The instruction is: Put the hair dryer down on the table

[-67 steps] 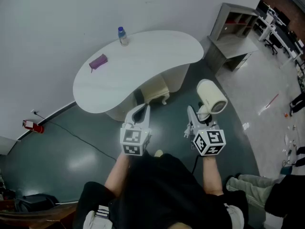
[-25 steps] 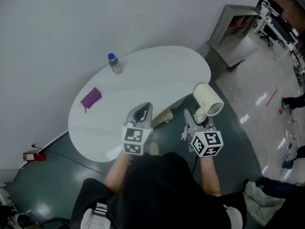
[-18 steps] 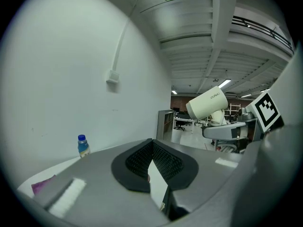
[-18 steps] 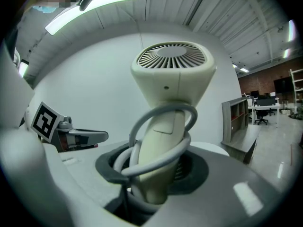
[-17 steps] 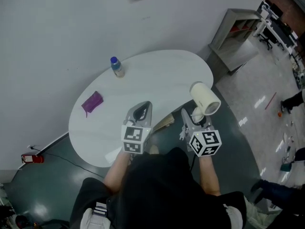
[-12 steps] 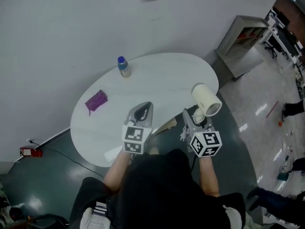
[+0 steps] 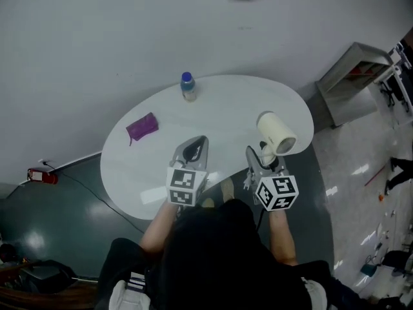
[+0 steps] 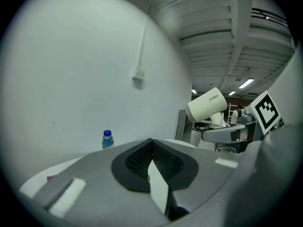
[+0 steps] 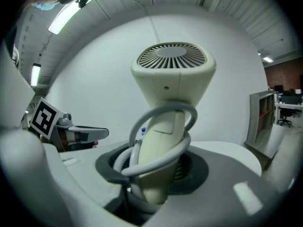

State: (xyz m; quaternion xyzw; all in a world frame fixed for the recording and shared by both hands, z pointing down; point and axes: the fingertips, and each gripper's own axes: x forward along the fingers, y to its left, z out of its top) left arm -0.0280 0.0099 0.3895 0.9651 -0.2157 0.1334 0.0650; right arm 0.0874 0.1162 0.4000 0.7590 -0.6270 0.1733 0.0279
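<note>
A cream hair dryer stands upright in my right gripper, which is shut on its handle; the cord is looped round the handle. The dryer's round barrel hangs over the near right part of the white oval table. My left gripper is over the table's near edge, shut with nothing between its jaws. In the left gripper view the black pads meet, and the hair dryer shows at the right.
A small bottle with a blue cap stands at the table's far edge. A purple pouch lies on its left part. A grey shelf unit stands to the right. A cable and a red object lie on the floor at left.
Both grippers and the hair dryer have come closer to the table and now reach over its near edge. The grip on the dryer is unchanged.
</note>
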